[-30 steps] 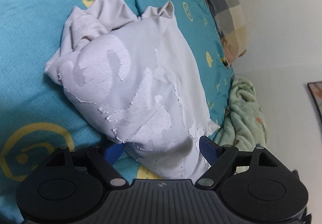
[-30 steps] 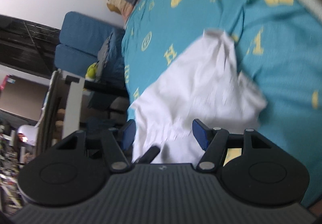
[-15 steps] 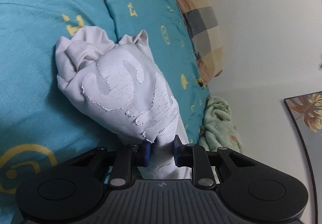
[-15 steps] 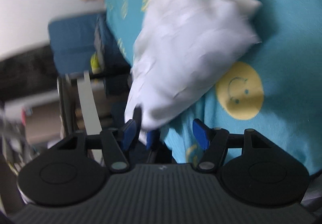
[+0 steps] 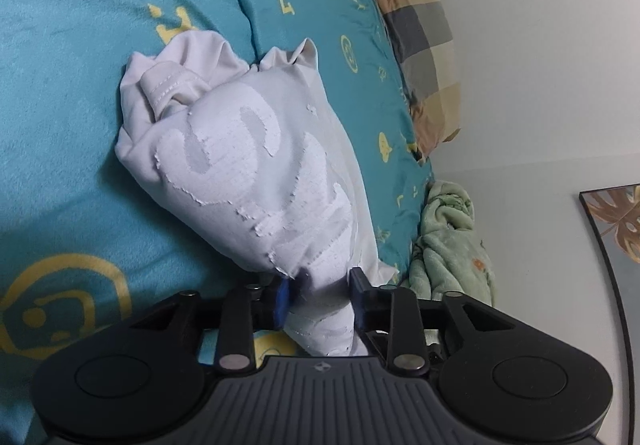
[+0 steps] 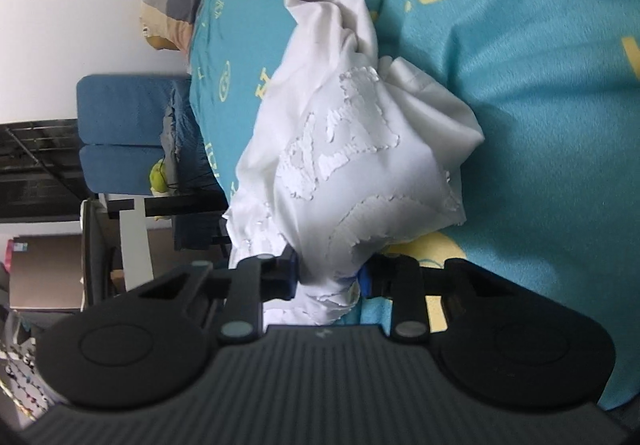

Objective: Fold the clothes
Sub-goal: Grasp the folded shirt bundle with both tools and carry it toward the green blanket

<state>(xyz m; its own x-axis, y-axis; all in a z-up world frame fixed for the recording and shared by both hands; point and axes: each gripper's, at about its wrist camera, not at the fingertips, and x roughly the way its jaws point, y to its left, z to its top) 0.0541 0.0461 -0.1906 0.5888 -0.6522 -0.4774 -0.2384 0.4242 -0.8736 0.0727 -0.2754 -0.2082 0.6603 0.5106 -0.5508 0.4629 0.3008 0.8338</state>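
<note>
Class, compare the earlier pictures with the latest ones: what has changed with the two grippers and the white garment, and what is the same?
Both grippers closed on the white garment: the left gripper first, then the right gripper, each now pinching a bunched edge. The garment stays crumpled on the teal bedspread.

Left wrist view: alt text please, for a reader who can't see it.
The left claw is shut on a bunched white shirt with a cracked print, on a teal blanket. A plaid pillow and a green cloth lie by the wall.
</note>
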